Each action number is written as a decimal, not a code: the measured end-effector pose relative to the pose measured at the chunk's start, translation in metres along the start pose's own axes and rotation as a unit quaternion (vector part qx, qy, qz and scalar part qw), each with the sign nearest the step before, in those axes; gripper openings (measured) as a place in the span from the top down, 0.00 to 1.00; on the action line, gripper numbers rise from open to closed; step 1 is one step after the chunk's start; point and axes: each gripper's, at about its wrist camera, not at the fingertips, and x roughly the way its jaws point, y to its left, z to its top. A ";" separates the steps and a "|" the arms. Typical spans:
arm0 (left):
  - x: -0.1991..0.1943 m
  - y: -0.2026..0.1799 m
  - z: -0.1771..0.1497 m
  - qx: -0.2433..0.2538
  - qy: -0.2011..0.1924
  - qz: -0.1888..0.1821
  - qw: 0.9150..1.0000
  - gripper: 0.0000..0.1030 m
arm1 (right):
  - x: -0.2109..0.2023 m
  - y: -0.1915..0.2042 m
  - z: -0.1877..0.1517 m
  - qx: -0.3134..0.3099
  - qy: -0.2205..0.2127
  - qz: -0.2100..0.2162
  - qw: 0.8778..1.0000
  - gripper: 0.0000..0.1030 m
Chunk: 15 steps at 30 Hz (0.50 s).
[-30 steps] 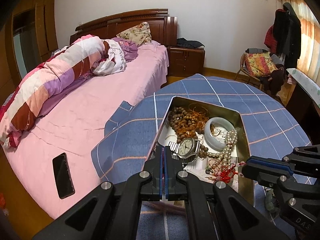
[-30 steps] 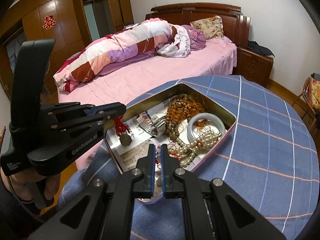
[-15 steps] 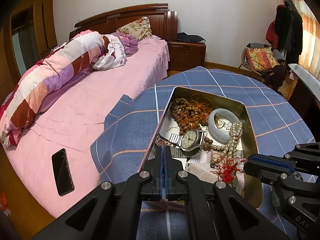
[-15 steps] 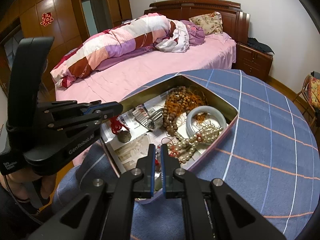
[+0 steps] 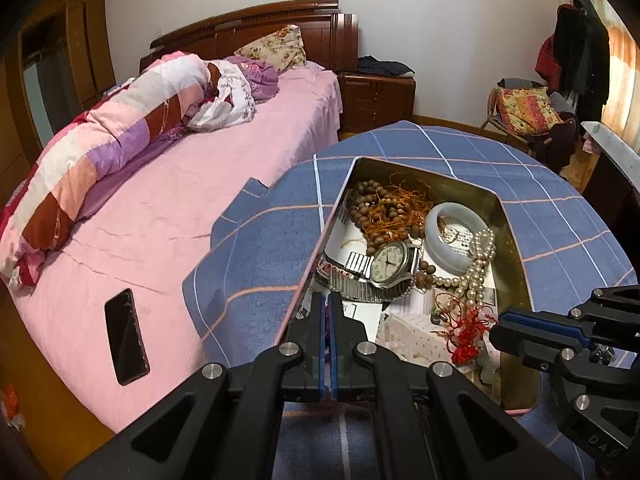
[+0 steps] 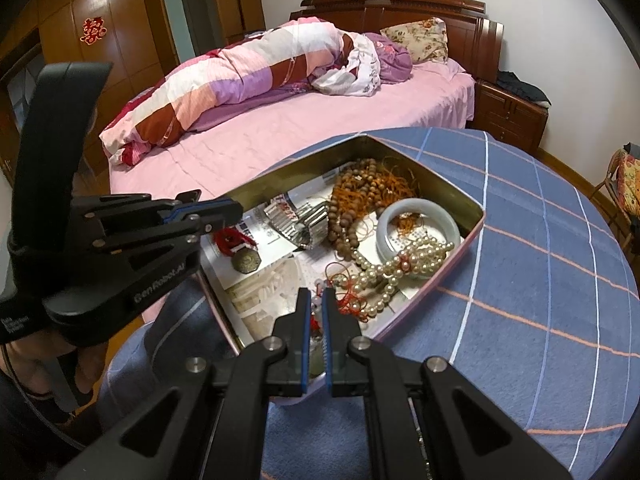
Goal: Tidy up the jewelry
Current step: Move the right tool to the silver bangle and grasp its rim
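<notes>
- Left gripper [image 5: 327, 312]: jaws clenched, pads together, nothing seen between them; tips sit over the near-left rim of the tin [image 5: 510, 240].
- Just ahead of its tips: wristwatch [image 5: 390, 262] lying on its metal band; beyond that, wooden bead strand [image 5: 370, 210] tangled with orange cord.
- Ahead and right of it: pale bangle [image 5: 454, 236], with the pearl strand [image 5: 478, 264] draped over it.
- Right gripper [image 6: 315, 312]: narrow gap between the pads, empty as far as I can tell; red cord charm [image 6: 348, 300] just beyond the tips.
- Risk: strands overlap, so lifting one could drag its neighbours.
- Risk: tin sits near the table's edge; a snagged pull might shift it.
</notes>
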 end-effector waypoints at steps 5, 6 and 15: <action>-0.006 0.000 0.000 -0.002 -0.003 -0.007 1.000 0.94 | -0.003 -0.005 0.000 0.014 -0.007 0.008 1.000 0.51; -0.008 0.000 0.000 -0.002 -0.004 -0.006 1.000 0.90 | -0.005 -0.005 0.000 0.014 -0.010 0.009 1.000 0.49; -0.021 -0.013 -0.001 0.010 -0.021 -0.020 1.000 0.45 | -0.022 -0.015 -0.003 0.027 -0.024 -0.003 0.999 0.40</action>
